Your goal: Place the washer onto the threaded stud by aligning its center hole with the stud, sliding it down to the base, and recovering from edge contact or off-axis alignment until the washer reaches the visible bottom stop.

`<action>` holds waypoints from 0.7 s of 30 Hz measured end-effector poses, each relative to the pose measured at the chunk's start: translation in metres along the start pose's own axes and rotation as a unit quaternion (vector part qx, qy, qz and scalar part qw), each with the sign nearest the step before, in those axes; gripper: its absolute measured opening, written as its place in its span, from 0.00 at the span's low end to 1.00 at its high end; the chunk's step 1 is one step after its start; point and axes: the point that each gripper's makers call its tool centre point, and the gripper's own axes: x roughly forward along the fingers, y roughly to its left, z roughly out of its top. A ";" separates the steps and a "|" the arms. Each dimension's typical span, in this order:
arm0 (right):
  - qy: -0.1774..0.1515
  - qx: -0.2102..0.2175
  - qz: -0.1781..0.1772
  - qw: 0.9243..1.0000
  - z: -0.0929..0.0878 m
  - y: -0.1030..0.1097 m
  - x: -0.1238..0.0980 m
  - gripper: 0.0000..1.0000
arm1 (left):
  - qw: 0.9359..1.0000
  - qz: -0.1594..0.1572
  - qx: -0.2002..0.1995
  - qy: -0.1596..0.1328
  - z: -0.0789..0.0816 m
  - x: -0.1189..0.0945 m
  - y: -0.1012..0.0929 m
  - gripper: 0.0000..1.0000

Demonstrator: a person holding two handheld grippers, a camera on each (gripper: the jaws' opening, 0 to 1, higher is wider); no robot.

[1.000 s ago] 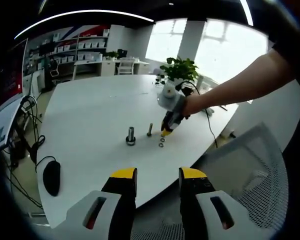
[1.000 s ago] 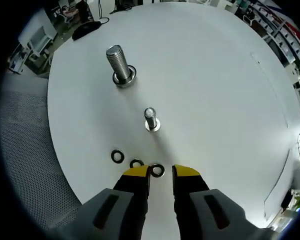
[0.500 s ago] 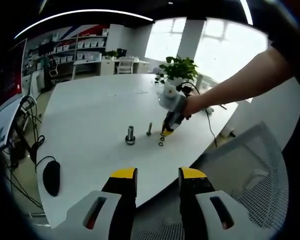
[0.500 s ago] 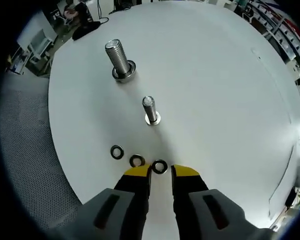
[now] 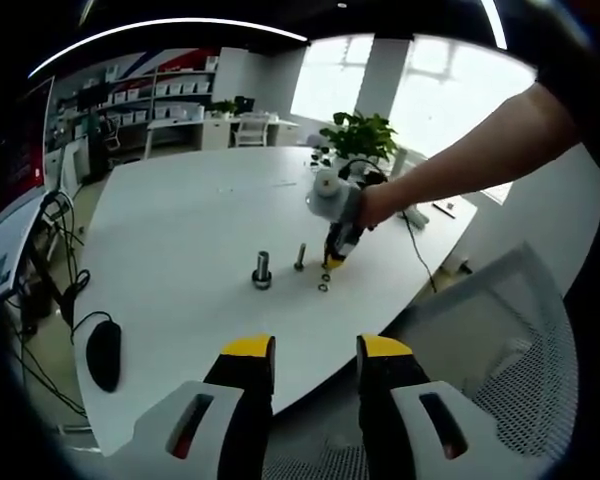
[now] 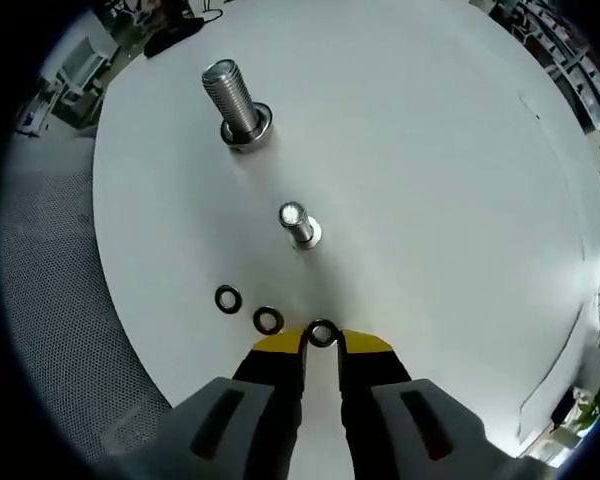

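In the right gripper view, the right gripper [image 6: 321, 345] was low over the white table [image 6: 440, 180], and its two yellow-tipped jaws were pinched close on a small dark washer [image 6: 322, 332] that sat right between the tips. Two more washers lay flat on the table beside it: a middle washer [image 6: 268, 320] just next to the tips and a far washer [image 6: 227, 298] a bit further out. Past them stood the thin stud [image 6: 298, 223], upright and bare, and behind it a big bolt [image 6: 232, 105] with a ring at its foot. In the left gripper view, the left gripper [image 5: 315, 350] was held back off the table edge with its jaws apart and nothing between them. A person's arm [image 5: 470, 160] reached in from the right, holding the right gripper near the thin stud. A black mouse [image 5: 103, 355] lay on the table, and a green plant [image 5: 360, 135] stood at the far side.
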 end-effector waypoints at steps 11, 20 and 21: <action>-0.048 0.014 -0.037 0.998 0.000 -0.002 0.000 0.14 | 1.000 -0.002 -0.003 0.005 -0.001 0.000 -0.001 0.30; -0.107 0.037 -0.051 0.992 -0.002 -0.001 -0.001 0.13 | 1.000 0.002 0.001 0.000 0.001 -0.001 0.000 0.30; -0.109 0.040 -0.054 0.992 -0.003 -0.001 -0.001 0.13 | 1.000 0.002 0.000 0.001 0.001 -0.001 0.000 0.30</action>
